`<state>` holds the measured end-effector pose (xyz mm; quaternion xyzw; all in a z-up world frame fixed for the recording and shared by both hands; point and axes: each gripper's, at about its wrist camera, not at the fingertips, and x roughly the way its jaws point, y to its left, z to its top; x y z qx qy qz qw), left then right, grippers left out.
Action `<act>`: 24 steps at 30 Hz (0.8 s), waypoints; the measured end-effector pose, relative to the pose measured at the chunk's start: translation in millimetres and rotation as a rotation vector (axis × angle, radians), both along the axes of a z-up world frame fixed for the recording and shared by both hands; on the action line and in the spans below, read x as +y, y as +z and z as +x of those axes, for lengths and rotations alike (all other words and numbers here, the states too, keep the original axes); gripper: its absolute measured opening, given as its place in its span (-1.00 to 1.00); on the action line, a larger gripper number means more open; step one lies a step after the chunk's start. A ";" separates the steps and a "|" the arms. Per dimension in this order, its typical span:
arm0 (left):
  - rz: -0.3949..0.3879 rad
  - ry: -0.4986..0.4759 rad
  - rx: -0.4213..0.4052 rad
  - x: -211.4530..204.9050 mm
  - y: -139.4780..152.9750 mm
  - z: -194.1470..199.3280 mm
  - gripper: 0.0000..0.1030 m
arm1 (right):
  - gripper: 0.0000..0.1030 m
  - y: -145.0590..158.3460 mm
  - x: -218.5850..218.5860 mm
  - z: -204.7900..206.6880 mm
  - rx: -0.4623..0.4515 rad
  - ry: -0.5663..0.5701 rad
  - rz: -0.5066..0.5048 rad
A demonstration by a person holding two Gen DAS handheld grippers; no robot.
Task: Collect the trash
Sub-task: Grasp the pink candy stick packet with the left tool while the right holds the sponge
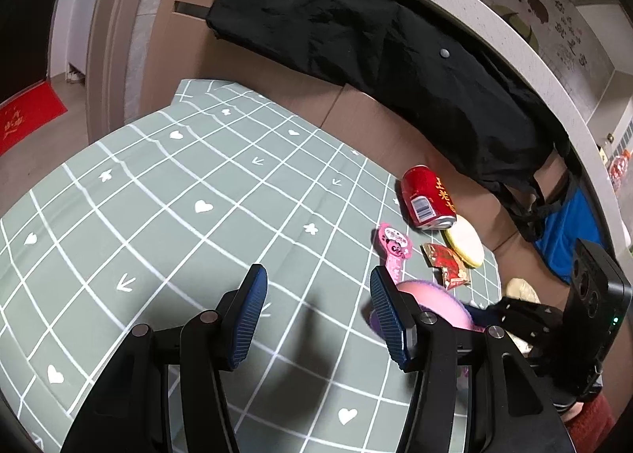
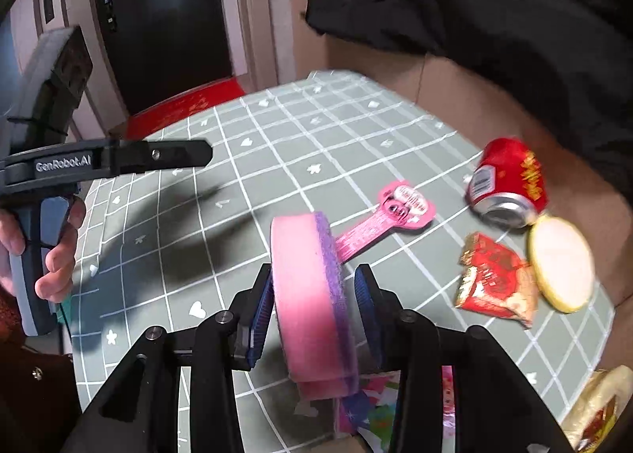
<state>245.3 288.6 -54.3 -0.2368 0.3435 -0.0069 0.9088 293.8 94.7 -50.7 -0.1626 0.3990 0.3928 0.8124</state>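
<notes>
Right wrist view: a pink sponge is seen on edge between the right gripper pads, the right pad apparently clear, so no firm clamp is judged. The left gripper is held apart and empty over the counter. A red can and wrappers lie beside it, uncollected.

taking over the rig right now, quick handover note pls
Left tongs: open and empty, over the green checked tablecloth.
Right tongs: a pink and purple sponge stands on edge between the pads. One pad looks clear of it, so treat it as not gripped.
On the cloth, all loose: red can on its side, pink wrapper, red snack packet, pale round disc touching the can, colourful wrapper under the right tongs.
Done: nothing visibly collected.
Left: all the trash. No bin is in view.
</notes>
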 end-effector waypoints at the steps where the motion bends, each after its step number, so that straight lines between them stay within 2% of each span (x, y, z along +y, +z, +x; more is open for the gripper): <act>1: 0.010 -0.009 -0.002 -4.3 1.1 4.4 0.07 | -0.43 0.6 -4.0 1.4 0.011 -0.005 0.025; 6: 0.067 -0.104 -0.009 -39.6 2.8 38.3 0.07 | -0.43 23.3 -56.9 9.3 -0.029 -0.141 0.161; 11: 0.103 -0.166 0.059 -82.2 -9.4 86.4 0.07 | -0.43 45.6 -134.4 21.6 -0.055 -0.334 0.261; 14: 0.103 -0.105 0.129 -97.1 -22.8 112.0 0.07 | -0.43 50.8 -165.7 22.0 -0.071 -0.395 0.291; 18: 0.093 -0.039 0.170 -107.2 -36.2 131.7 0.07 | -0.43 49.5 -191.4 22.7 -0.071 -0.419 0.323; 24: 0.184 0.043 0.191 -121.0 -45.8 146.2 0.07 | -0.43 35.5 -208.1 22.9 -0.069 -0.427 0.322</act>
